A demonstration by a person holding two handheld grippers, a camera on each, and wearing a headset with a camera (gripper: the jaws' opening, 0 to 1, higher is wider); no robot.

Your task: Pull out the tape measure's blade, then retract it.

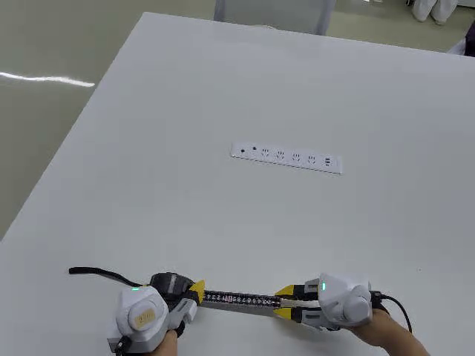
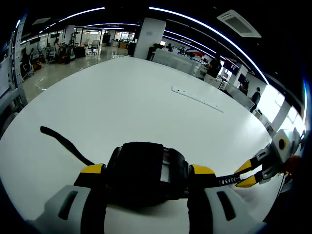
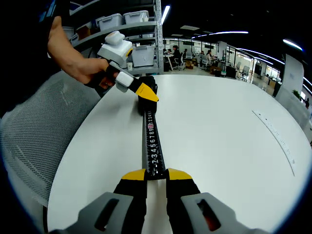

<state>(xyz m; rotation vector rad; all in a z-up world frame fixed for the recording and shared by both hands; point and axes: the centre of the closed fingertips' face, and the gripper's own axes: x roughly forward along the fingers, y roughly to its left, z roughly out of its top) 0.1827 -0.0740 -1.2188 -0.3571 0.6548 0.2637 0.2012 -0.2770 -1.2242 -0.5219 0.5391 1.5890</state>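
The tape measure (image 1: 171,284) is clamped by its black case in the left gripper (image 2: 147,171), and the blade (image 3: 152,141) is pinched at its end by the right gripper (image 3: 156,174). The blade is stretched between them near the tabletop's (image 1: 260,89) front edge. A power strip (image 1: 286,157) lies well beyond.

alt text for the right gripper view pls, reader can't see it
The right tongs pinch the end of a tape measure's blade, which stretches across a white table to the black case held in the left tongs. A white power strip lies at the view's right.
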